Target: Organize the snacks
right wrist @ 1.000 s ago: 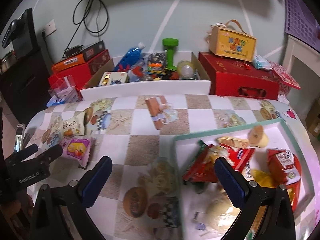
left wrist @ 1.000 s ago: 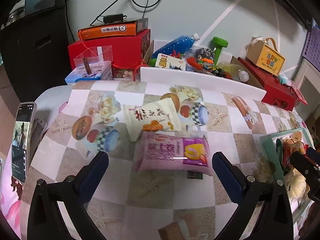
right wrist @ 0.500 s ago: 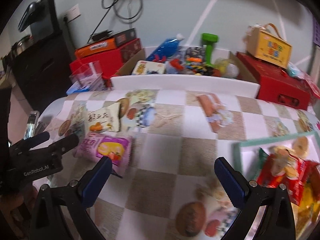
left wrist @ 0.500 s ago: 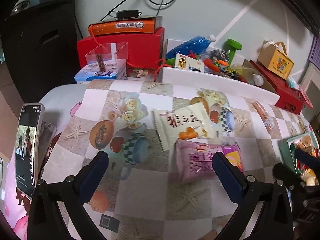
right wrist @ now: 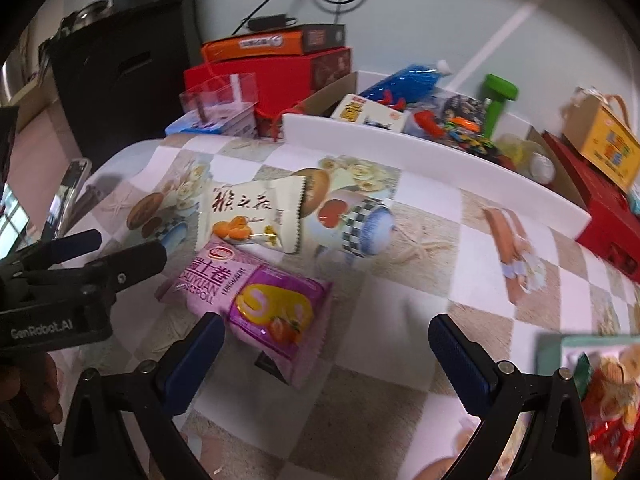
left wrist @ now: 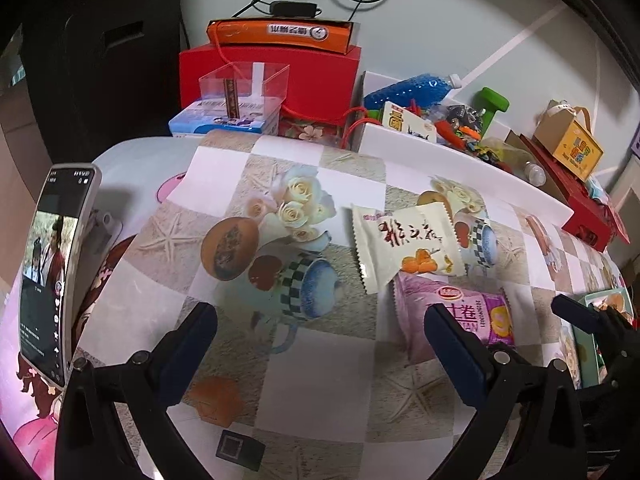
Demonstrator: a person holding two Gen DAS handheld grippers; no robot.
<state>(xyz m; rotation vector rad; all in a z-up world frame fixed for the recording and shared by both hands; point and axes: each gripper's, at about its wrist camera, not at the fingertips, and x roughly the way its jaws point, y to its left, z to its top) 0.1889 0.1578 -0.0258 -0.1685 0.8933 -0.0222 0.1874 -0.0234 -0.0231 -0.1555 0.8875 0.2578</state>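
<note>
We are holding the left gripper [left wrist: 320, 332] and right gripper [right wrist: 326, 340] spread wide and empty above the table [left wrist: 320, 380], where the purple snack pack [right wrist: 260, 300] is lying touching the cream pack [right wrist: 250, 212].

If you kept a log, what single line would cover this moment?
left gripper: open, empty | right gripper: open, near purple snack pack | cream snack pack: on table | tray: holds snacks

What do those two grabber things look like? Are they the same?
Yes, they look alike. The left gripper and the right gripper are black plastic frames, each forking into two arms with round silver bolts. Their fingers carry dark blue ribbed pads. Seen from the right wrist, the left gripper's body has white "GenRobot.AI" lettering on its side. No cables show on either.
</note>
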